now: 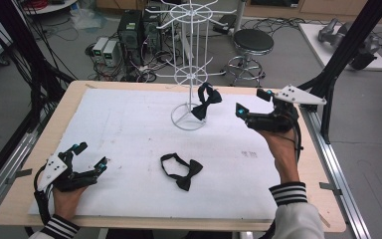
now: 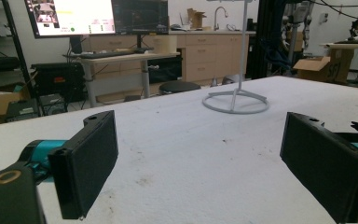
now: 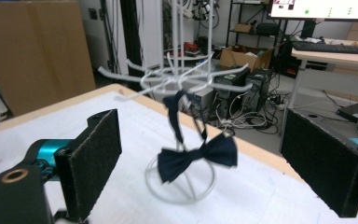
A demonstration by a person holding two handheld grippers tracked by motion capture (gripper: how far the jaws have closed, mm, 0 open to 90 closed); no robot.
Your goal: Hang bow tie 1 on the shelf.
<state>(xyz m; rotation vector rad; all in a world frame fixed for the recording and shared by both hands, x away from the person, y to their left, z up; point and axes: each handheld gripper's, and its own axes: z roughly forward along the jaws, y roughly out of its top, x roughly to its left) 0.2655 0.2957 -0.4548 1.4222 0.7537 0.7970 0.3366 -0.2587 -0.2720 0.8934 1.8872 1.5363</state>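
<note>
A white wire display rack stands at the back middle of the table. A dark bow tie hangs by its strap from one of its lower hooks. In the right gripper view that hung bow tie dangles in front of the rack's ring base. My right gripper is open and empty, a little to the right of the hung tie. A second black bow tie lies flat on the white mat. My left gripper rests open near the front left; its view shows the rack's base far off.
The white mat covers most of the wooden table. A black stool and computer boxes stand beyond the far edge. A black frame post rises at the right.
</note>
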